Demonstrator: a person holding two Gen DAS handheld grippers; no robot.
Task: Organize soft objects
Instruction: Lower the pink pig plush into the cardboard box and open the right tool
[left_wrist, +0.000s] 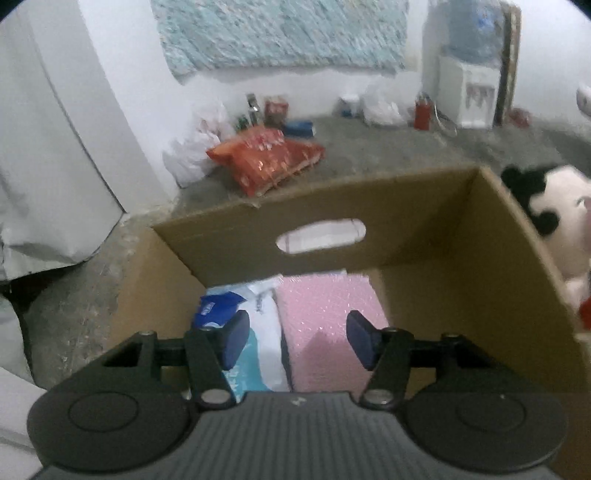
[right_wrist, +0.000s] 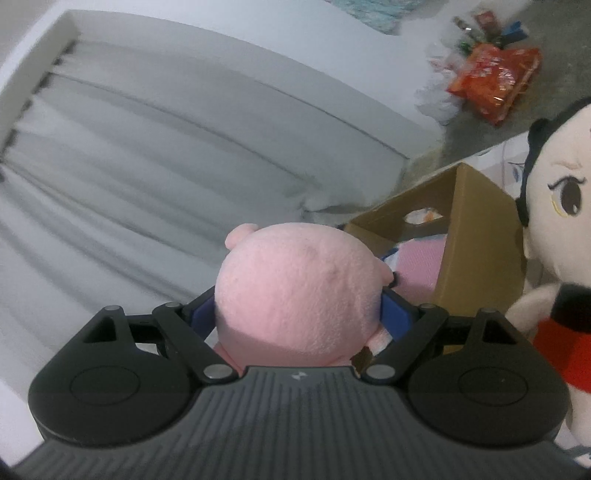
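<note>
My right gripper (right_wrist: 297, 314) has its fingers clamped on the pink plush (right_wrist: 295, 291) at center frame, carried high to clear the wall of the cardboard box (right_wrist: 476, 236) at right. My left gripper (left_wrist: 297, 339) hangs over that box, fingers apart and empty, above the pink pad (left_wrist: 325, 314) and tissue pack (left_wrist: 255, 332).

red snack bag (left_wrist: 266, 158), water dispenser (left_wrist: 469, 88), white curtain (right_wrist: 147, 177)
</note>
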